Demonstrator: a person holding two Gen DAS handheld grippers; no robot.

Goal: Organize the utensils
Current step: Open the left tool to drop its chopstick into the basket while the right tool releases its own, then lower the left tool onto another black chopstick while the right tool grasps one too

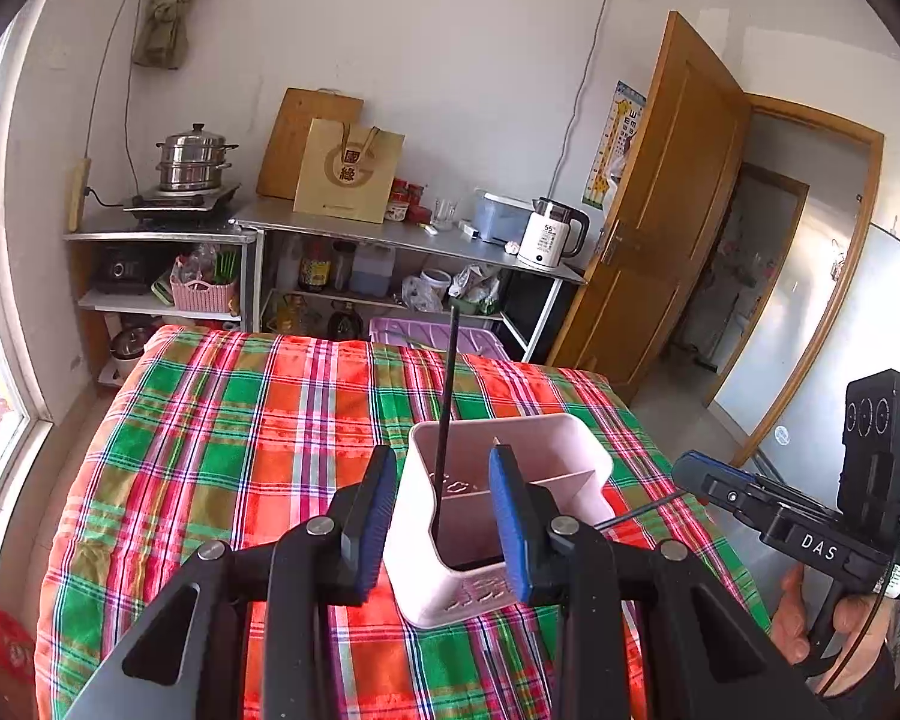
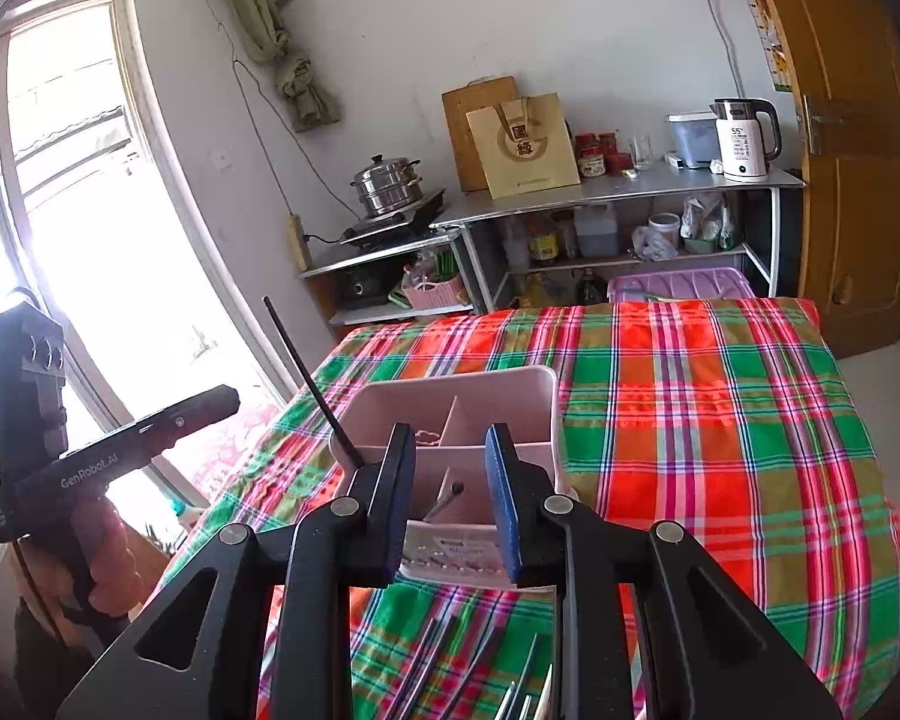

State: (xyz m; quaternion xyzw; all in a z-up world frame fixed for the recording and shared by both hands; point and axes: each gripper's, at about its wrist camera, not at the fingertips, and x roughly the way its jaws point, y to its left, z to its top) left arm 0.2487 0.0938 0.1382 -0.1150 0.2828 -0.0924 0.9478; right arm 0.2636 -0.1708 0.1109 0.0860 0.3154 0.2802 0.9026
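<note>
Left gripper point(image 1: 444, 516): jaws part-open, holding nothing; chopstick point(image 1: 444, 420) stands between the pads, untouched.
Right gripper point(image 2: 450, 498): part-open, empty; a second stick point(image 2: 447, 501) sits low just ahead of it.
Holder point(image 1: 570, 450): pink divided box right in front of both tools, on plaid cloth point(image 1: 240, 420).
Chopstick: leans in the box's rear slot, tip well above the rim.
Still loose: more utensils point(image 2: 528, 684) on the cloth under the right tool.
Risk: tall stick leans far; a pad brushing it on the way out could flip it out.
Risk 2: light box may tip or slide if a jaw hooks the rim.
</note>
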